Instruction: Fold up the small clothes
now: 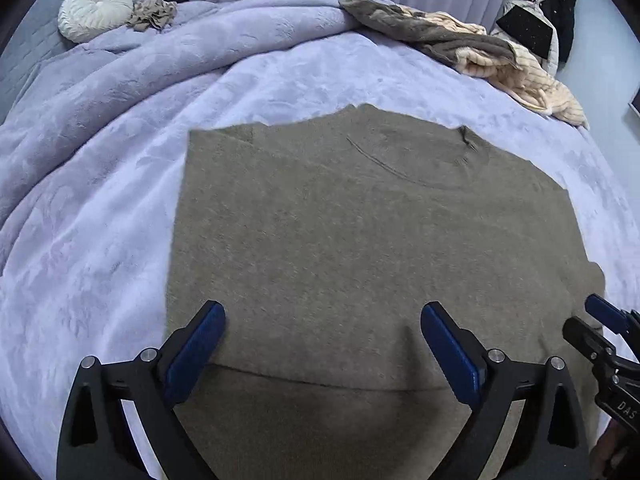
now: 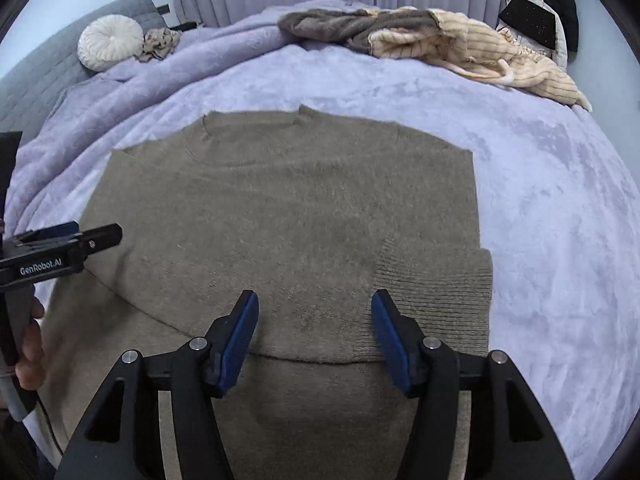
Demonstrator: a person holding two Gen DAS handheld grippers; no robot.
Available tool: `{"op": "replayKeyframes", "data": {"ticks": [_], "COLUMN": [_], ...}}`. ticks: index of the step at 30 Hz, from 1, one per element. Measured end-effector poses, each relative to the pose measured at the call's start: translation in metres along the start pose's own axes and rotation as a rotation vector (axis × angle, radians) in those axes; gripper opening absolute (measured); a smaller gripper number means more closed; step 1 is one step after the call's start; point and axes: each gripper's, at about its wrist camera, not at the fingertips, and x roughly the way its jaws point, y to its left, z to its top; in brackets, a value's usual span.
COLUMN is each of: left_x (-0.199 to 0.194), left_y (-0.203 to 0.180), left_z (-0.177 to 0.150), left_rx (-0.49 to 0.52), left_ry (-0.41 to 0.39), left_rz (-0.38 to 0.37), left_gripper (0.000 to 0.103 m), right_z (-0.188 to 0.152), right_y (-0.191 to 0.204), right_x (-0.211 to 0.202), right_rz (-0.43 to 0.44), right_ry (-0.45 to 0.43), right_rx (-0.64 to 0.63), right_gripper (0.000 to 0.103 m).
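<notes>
An olive-brown knit sweater (image 1: 340, 240) lies flat on the lilac bedspread, neckline at the far end, both sleeves folded in across the body; it also shows in the right wrist view (image 2: 288, 220). My left gripper (image 1: 324, 340) is open and empty, hovering over the sweater's near left part. My right gripper (image 2: 316, 336) is open and empty over the near right part, beside the ribbed sleeve cuff (image 2: 436, 300). Each gripper shows at the edge of the other's view: the right one (image 1: 600, 340) and the left one (image 2: 64, 244).
The lilac bedspread (image 1: 100, 200) covers the bed. A heap of grey and cream clothes (image 1: 472, 52) lies at the far right edge, also in the right wrist view (image 2: 440, 44). A round white cushion (image 1: 94, 8) sits far left. Dark clothes (image 1: 548, 12) hang at far right.
</notes>
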Motion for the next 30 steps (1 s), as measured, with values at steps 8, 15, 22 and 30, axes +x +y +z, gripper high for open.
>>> {"op": "replayKeyframes", "data": {"ticks": [8,15,22,30], "left_x": [0.002,-0.054,-0.103,-0.082], "left_y": [-0.014,-0.008,0.004,-0.048], "left_z": [-0.063,-0.164,-0.207,-0.194], "left_rx": [0.110,0.245,0.274,0.353], "left_ry": [0.106,0.040,0.004,0.021], "left_rz": [0.029,0.072,0.050,-0.016], "left_gripper": [0.099,0.102,0.101,0.102], "right_z": [-0.039,-0.144,-0.205,-0.168], "right_y": [0.028,0.028,0.021,0.082], "right_x": [0.010,-0.053,-0.101,-0.101], "right_rz": [-0.085,-0.077,-0.098,0.067], "right_ry": [0.115,0.028,0.026,-0.033], "right_rx": [-0.091,-0.190,-0.270,-0.344], "right_gripper": [0.073,0.079,0.080,0.080]}}
